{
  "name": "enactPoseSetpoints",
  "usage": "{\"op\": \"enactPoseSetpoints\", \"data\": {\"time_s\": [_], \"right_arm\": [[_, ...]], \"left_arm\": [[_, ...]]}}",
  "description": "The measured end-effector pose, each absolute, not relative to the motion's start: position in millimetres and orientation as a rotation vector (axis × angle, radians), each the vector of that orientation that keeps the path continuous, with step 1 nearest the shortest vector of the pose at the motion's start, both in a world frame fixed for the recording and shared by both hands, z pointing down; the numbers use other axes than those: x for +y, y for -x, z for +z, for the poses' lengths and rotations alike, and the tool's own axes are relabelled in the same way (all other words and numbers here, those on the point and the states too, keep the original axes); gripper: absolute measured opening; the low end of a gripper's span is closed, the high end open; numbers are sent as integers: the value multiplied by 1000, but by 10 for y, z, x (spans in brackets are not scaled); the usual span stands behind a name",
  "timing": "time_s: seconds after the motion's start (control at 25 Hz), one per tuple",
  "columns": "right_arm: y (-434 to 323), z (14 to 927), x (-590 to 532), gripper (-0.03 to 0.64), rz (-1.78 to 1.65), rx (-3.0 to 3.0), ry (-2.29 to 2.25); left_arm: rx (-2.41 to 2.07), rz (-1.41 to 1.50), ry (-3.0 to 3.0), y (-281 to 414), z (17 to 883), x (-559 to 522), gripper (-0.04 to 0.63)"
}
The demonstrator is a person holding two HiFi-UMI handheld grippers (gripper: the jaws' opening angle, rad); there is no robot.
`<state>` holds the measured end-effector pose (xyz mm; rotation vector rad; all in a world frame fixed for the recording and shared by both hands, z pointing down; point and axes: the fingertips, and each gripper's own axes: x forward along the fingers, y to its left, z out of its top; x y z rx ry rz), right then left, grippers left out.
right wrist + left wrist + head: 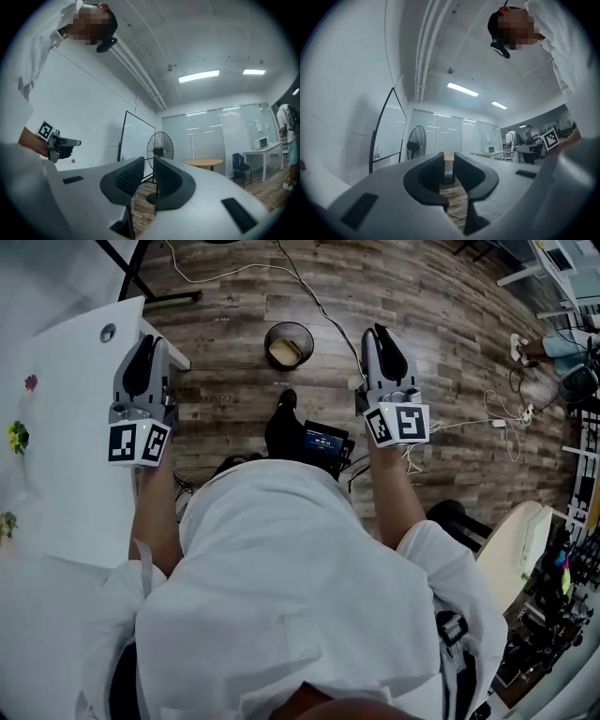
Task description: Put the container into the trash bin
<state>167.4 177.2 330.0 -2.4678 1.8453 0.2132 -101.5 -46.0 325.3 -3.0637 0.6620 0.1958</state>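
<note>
A round dark trash bin [288, 343] stands on the wooden floor ahead of me, with a pale yellowish container lying in it. My left gripper [145, 339] is over the corner of the white table [66, 437], left of the bin. My right gripper [384, 332] hovers over the floor to the bin's right. Both point forward, roughly level. In the left gripper view the jaws of the left gripper [448, 164] stand a narrow gap apart with nothing between them. The right gripper [149, 171] shows the same narrow, empty gap. Neither touches the bin.
Cables run across the floor beyond the bin and at the right. A black device [325, 442] and a black shoe [283, 424] are just in front of me. A standing fan [160, 152], a round table [204, 162] and a chair [240, 166] stand further off.
</note>
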Motion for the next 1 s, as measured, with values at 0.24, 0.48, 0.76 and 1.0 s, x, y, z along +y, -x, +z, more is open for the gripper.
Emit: {"op": "enactPoseSetpoints", "data": {"time_s": [0.24,0.48,0.76,1.0], "right_arm": [[-1319,3495,1908,83,120,1862,2470],[-1137,3565,2224,81,79,1899,2446],[-1202,3445,2479,80,116,1956,2392],[-1302,3509,3044,80,62,1942,2353]], "left_arm": [[629,152,3102,1247,3457,-175,69],[646,126,3113,1379,3580,211,69],[688,141,3081,1363,3347,663,69],[630,128,3089,1070,3334,1263,69]]}}
